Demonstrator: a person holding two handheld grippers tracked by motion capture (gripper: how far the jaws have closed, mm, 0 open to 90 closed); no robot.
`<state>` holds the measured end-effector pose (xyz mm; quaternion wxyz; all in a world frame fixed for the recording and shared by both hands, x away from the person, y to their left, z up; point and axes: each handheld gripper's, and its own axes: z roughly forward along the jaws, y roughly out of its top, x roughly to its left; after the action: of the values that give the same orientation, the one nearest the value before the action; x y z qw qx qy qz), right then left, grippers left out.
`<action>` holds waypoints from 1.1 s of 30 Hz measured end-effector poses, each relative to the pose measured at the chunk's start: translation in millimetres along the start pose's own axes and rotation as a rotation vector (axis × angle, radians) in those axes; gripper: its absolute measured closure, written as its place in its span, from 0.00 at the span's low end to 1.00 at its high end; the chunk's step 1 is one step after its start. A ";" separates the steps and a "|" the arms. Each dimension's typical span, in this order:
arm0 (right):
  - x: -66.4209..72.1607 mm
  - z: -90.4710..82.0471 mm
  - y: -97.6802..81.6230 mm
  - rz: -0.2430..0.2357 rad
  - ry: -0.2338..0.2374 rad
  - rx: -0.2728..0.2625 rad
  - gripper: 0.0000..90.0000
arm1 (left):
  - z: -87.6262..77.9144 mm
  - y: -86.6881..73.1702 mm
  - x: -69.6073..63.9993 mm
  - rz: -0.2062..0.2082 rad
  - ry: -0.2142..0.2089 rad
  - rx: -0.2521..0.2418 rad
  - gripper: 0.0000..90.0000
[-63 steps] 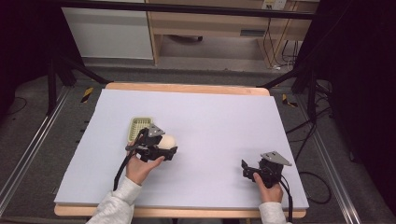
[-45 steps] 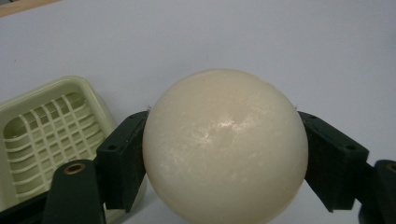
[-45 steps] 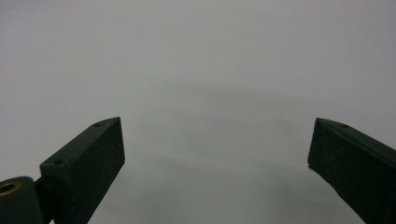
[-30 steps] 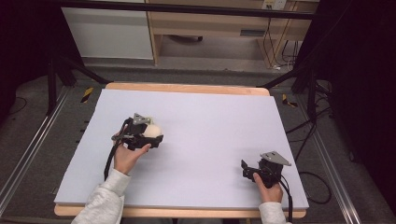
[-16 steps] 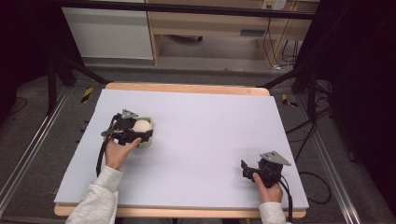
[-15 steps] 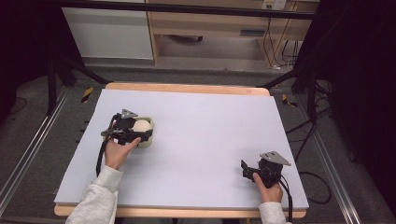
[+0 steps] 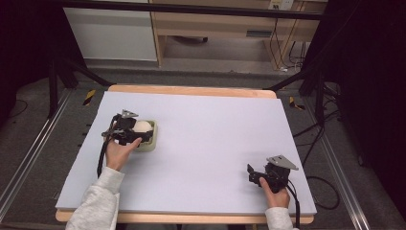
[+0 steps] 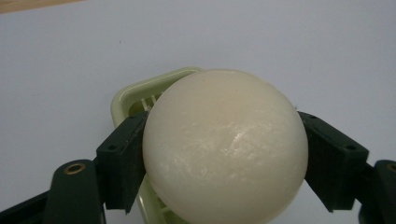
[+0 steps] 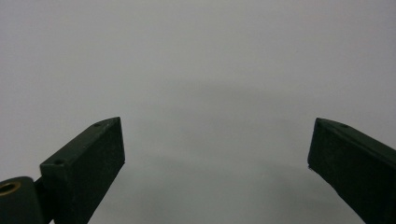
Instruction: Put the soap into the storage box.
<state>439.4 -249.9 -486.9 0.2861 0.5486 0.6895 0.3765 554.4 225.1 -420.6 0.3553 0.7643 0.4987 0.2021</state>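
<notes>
So: pale lavender surface (image 7: 215, 143) takes up most of the high view, wooden edge showing along its far and near sides. Person's two forearms come in from the bottom, light grey sleeves. Left hand-held gripper (image 7: 143, 132) sits over the left-centre part of the surface, grey three-cornered plate on top, cable trailing back along the arm. It is pinching a cream-white ball (image 8: 225, 149): in the left gripper view both black jaws press flat against the ball's opposite sides, ball bulging above and forward of them. Ball is right over a small pale green tray (image 8: 135, 100) with rounded corners and a slatted bottom; tray rim shows behind and to the left of the ball, and a bit below it. Cannot tell whether the ball touches the tray or hangs just above it. In the high view the tray (image 7: 152, 142) lies flat on the surface just beside the person's left hand. Right hand-held gripper (image 7: 250, 173) is well apart from all that, near the right front corner, jaws pointing left. Its jaws are spread wide in the right gripper view, bare surface between them, nothing gripped.
</notes>
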 end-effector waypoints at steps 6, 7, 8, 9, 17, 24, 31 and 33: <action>-0.1 0.1 0.0 -0.003 -0.002 0.000 0.05 | 2.8 2.0 2.4 0.008 0.008 0.007 0.26; -0.1 0.1 0.0 -0.003 -0.002 0.000 0.05 | 5.3 1.9 3.6 0.003 0.012 0.007 0.26; -0.1 0.1 0.0 -0.003 -0.002 0.000 0.05 | 5.3 1.9 3.6 0.003 0.012 0.007 0.26; 0.0 0.0 0.0 0.003 0.000 0.001 0.05 | 7.7 1.7 4.9 0.001 0.017 0.011 0.26; -0.3 0.4 0.0 -0.003 -0.002 0.002 0.05 | 14.2 1.4 7.5 0.014 0.028 0.035 0.26; -0.3 0.7 0.1 -0.002 -0.001 0.004 0.05 | 19.5 0.0 6.2 0.011 0.032 0.042 0.26; -0.2 0.7 0.0 -0.004 -0.001 0.003 0.05 | 23.0 -2.6 8.9 0.015 0.039 0.064 0.26; -0.2 0.7 0.1 -0.004 -0.001 0.003 0.05 | 23.8 -3.2 9.0 0.013 0.039 0.063 0.26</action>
<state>440.1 -249.9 -487.3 0.2862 0.5480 0.6910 0.3745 572.0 226.0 -439.2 0.3197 0.7744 0.5066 0.2036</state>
